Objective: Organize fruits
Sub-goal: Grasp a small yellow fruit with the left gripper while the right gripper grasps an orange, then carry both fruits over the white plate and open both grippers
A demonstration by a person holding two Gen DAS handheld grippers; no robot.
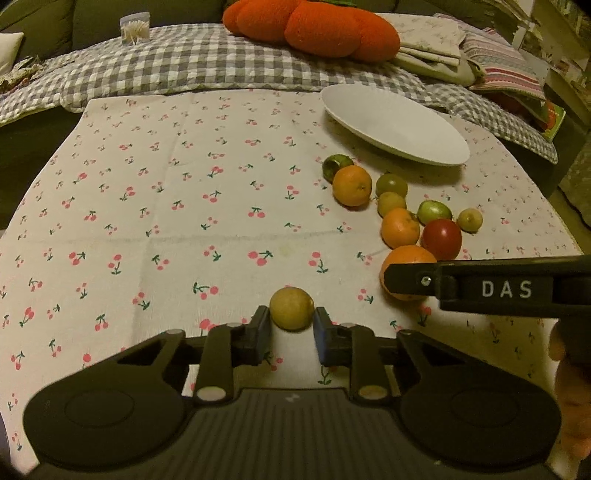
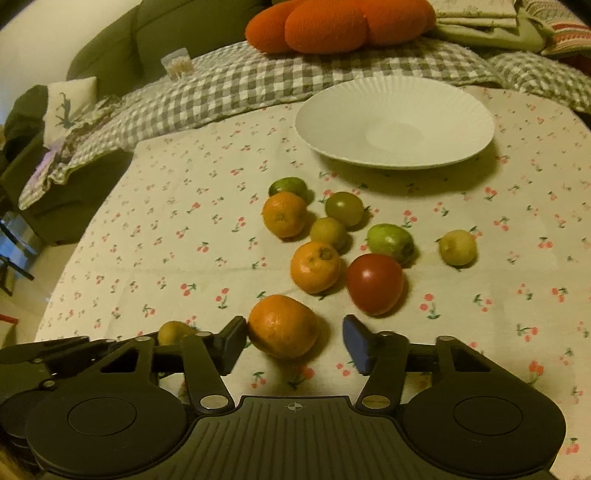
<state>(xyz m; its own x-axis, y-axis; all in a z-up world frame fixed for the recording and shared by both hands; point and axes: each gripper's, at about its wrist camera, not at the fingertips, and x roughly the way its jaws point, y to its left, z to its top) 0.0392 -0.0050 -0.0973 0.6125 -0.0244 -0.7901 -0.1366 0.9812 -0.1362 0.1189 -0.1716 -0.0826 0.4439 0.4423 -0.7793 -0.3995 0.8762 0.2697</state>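
Dim warm light, green sofa, gray checked blanket, orange pumpkin cushion

Fruits loose on cloth nr plate.

Cherry-print cloth covering the counter. Checked blanket lying behind it, orange pumpkin cushion sitting on top, folded linens stacking beside the cushion.

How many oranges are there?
3. One orange sits between the right gripper fingers, one beside the tomato, one farthest, toward the plate.
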